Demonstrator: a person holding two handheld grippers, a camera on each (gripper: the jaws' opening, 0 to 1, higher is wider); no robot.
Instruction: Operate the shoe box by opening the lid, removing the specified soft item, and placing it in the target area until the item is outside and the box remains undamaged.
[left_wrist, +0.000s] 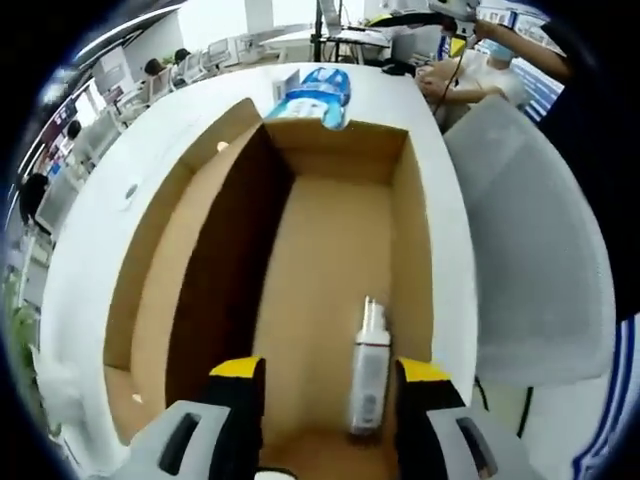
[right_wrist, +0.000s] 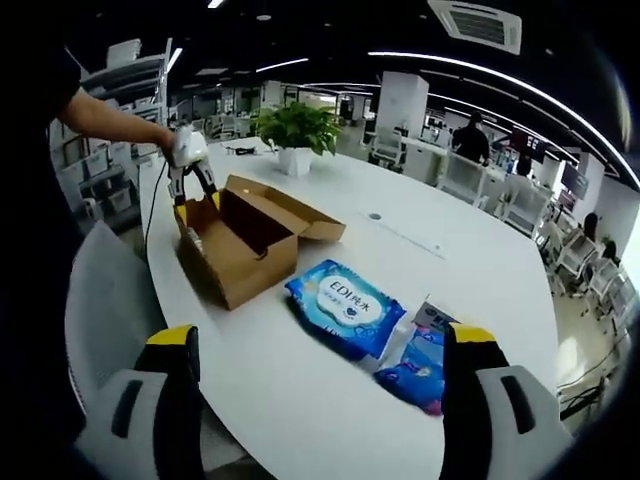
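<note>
The brown shoe box (left_wrist: 330, 250) stands open on the white table (left_wrist: 100, 200), its lid flap folded out to the left. A white spray bottle (left_wrist: 368, 375) lies on the box floor near the close end. My left gripper (left_wrist: 330, 385) is open above that end, and the bottle shows between its yellow-tipped jaws, close to the right one. In the right gripper view the box (right_wrist: 240, 240) sits further off, with the left gripper (right_wrist: 192, 185) held over its far end by a hand. My right gripper (right_wrist: 322, 350) is open and holds nothing above the table (right_wrist: 450, 250).
A blue wipes pack (right_wrist: 345, 305) lies beside the box, also seen past the box's far wall (left_wrist: 315, 95). A smaller blue-purple pack (right_wrist: 420, 365) lies next to it. A potted plant (right_wrist: 295, 130) stands at the table's far side. A grey chair (left_wrist: 530, 250) is at the table edge.
</note>
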